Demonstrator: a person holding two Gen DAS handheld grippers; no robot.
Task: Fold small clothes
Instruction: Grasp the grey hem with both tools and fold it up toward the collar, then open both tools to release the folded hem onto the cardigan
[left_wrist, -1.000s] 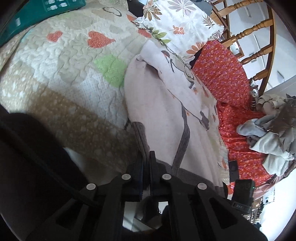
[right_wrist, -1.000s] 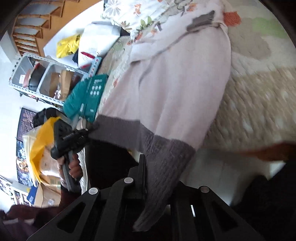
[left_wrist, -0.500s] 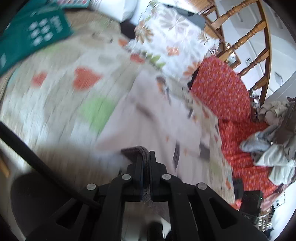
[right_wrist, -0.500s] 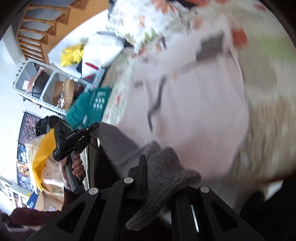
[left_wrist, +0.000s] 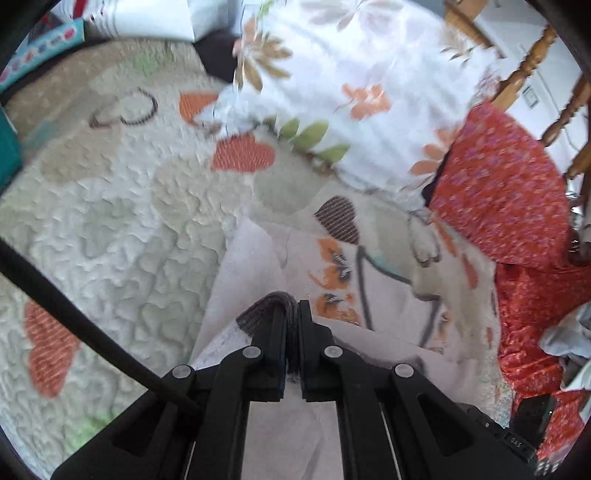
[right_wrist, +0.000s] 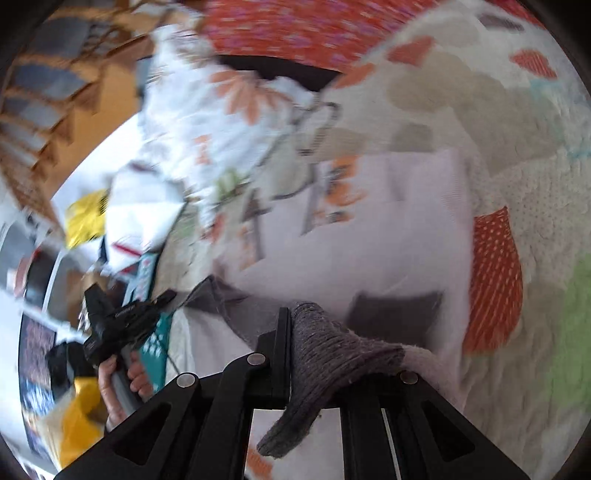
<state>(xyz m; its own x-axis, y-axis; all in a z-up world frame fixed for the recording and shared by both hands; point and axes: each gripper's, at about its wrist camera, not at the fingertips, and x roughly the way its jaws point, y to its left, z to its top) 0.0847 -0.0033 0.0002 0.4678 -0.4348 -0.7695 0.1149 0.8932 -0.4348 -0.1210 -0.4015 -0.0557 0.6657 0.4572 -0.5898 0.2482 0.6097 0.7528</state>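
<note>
A small pale pink sweater (left_wrist: 258, 288) with grey ribbed hem and an orange and grey print lies on the quilted bed. My left gripper (left_wrist: 291, 314) is shut on the grey hem (left_wrist: 266, 306), carried over the sweater's printed chest. In the right wrist view the same sweater (right_wrist: 369, 236) spreads ahead. My right gripper (right_wrist: 295, 321) is shut on the other grey hem corner (right_wrist: 332, 350), which drapes over its right finger. The left gripper (right_wrist: 162, 297) shows there too, held by a hand (right_wrist: 114, 380), with hem stretched from it.
The quilt (left_wrist: 110, 221) with orange hearts covers the bed. A floral pillow (left_wrist: 351, 85) and a red patterned cloth (left_wrist: 498, 192) lie beyond the sweater. A wooden chair (left_wrist: 535, 62) and a heap of clothes (left_wrist: 569, 336) stand at right. A teal box (right_wrist: 155, 332) sits at the bed's left edge.
Both grippers have swept forward over the bed with the grey hem, folding the lower part of the sweater up toward its chest. Both stay shut on the hem.
</note>
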